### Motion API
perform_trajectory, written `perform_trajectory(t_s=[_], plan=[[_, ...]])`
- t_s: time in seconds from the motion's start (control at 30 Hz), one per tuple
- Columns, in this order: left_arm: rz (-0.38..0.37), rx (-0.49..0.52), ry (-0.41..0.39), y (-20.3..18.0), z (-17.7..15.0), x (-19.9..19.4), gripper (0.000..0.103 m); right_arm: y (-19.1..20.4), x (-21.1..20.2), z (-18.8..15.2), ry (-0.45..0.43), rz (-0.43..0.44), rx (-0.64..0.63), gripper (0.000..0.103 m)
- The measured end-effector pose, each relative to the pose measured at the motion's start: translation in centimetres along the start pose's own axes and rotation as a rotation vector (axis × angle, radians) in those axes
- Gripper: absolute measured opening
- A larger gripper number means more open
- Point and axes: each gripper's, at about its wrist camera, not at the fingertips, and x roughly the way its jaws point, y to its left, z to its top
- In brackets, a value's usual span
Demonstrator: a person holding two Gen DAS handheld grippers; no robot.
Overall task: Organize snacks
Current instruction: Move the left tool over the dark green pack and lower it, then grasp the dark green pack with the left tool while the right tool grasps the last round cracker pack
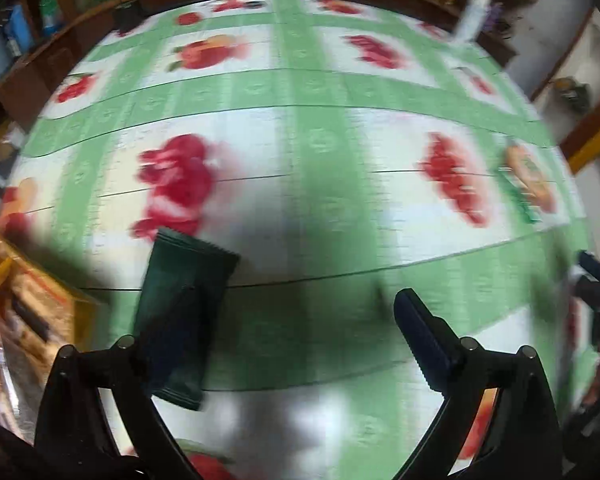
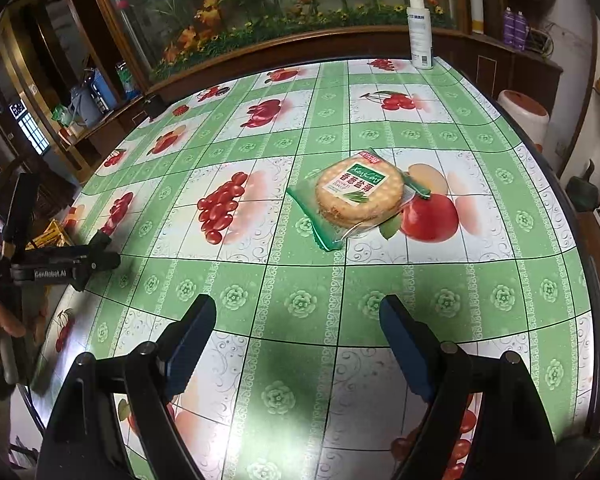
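In the blurred left wrist view, my left gripper (image 1: 296, 344) has its jaws wide apart. A dark green snack packet (image 1: 184, 312) lies against its left finger, above the table (image 1: 324, 140); whether it sticks to the pad or falls I cannot tell. The cracker packet (image 1: 528, 176) is a blur at the right. In the right wrist view, my right gripper (image 2: 296, 344) is open and empty, low over the table (image 2: 300, 300). The round cracker packet (image 2: 358, 196) with green wrapper lies flat ahead of it, apart. The left gripper (image 2: 100, 252) shows at the left edge.
An orange-yellow basket (image 1: 16, 300) with packets sits at the table's left edge, also in the right wrist view (image 2: 50, 236). A white spray bottle (image 2: 420, 32) stands at the far edge. A wooden ledge with flowers runs behind the table. A white and orange stool (image 2: 524, 116) stands beyond the right edge.
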Motion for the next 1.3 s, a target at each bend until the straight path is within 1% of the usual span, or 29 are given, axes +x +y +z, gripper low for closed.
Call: perform_trajectory(t_s=[0.03,0.07,0.13,0.2,0.27,0.37,0.4,0.47,0.5,0.6,0.63,0.67,0.77,0.83,0.9,0.97,1.03,1.13,1.17,1.2,1.23,1.27,1.3], plan=[[-0.006,0.009,-0.016,-0.3,0.1,-0.6,0.097,0.0,-0.1,0.0,-0.001,0.001,-0.001,0.084],[0.017,0.026,-0.044,-0.4,0.4,-1.3,0.097,0.0,-0.1,0.0,-0.001,0.003,-0.001,0.084],[0.061,0.048,-0.072,-0.1,0.9,-2.0,0.097,0.1,-0.1,-0.1,-0.002,0.008,-0.003,0.084],[0.094,0.025,-0.054,0.8,1.2,-1.7,0.097,0.3,0.1,-0.2,0.0,0.015,-0.004,0.084],[0.103,-0.002,-0.027,1.6,0.6,-1.1,0.097,0.6,0.3,-0.2,0.004,0.022,-0.009,0.084],[0.138,-0.009,-0.011,2.2,-0.3,-0.3,0.097,0.9,0.4,-0.3,0.008,0.023,-0.022,0.084],[0.122,-0.013,0.005,2.2,-0.6,0.2,0.097,0.9,0.5,-0.3,0.011,0.022,-0.023,0.084],[0.115,-0.014,-0.008,1.5,-1.1,0.4,0.097,1.0,0.6,-0.3,0.013,0.019,-0.021,0.084],[0.087,-0.001,-0.005,0.6,-1.2,0.4,0.097,1.0,0.6,-0.3,0.013,0.019,-0.018,0.084],[-0.068,0.014,0.014,-1.5,-1.3,-0.1,0.097,1.2,0.6,-0.3,0.015,0.016,-0.018,0.084],[-0.096,0.019,0.011,-2.1,-1.3,-0.5,0.097,1.3,0.5,-0.4,0.014,0.014,-0.021,0.084],[-0.097,0.028,-0.001,-2.4,-1.3,-0.8,0.097,1.4,0.4,-0.4,0.012,0.015,-0.023,0.084],[-0.054,0.059,-0.046,-2.4,-1.1,-2.3,0.097,1.4,0.1,-0.5,0.006,0.017,-0.025,0.084],[0.007,0.081,-0.054,-2.1,-1.4,-2.5,0.097,1.3,0.1,-0.4,0.002,0.013,-0.024,0.084],[0.06,0.13,-0.054,-2.2,-1.9,-2.3,0.097,1.2,0.2,-0.2,0.003,0.002,-0.021,0.084],[0.077,0.174,-0.036,-2.3,-2.2,-1.5,0.097,1.1,0.3,0.0,0.001,-0.003,-0.017,0.084],[0.076,0.218,-0.019,-2.3,-2.3,-0.6,0.097,1.1,0.4,0.1,0.005,-0.003,-0.014,0.084],[0.131,0.267,-0.009,-2.3,-2.5,0.6,0.096,1.1,0.5,0.1,0.008,-0.014,-0.02,0.084],[0.132,0.274,-0.012,-2.3,-2.5,0.9,0.096,1.0,0.3,0.2,0.003,-0.013,-0.017,0.084],[0.105,0.266,-0.022,-2.1,-2.4,1.0,0.094,0.7,0.1,0.5,-0.006,-0.005,-0.007,0.084],[0.085,0.248,-0.02,-1.9,-2.3,1.1,0.091,0.4,0.0,0.7,-0.014,0.005,0.003,0.084],[0.055,0.222,-0.023,-1.6,-2.2,1.1,0.086,-0.1,-0.2,1.2,-0.029,0.011,0.023,0.084],[0.039,0.21,-0.027,-1.4,-2.2,1.2,0.085,-0.5,-0.1,1.7,-0.038,0.006,0.041,0.084]])
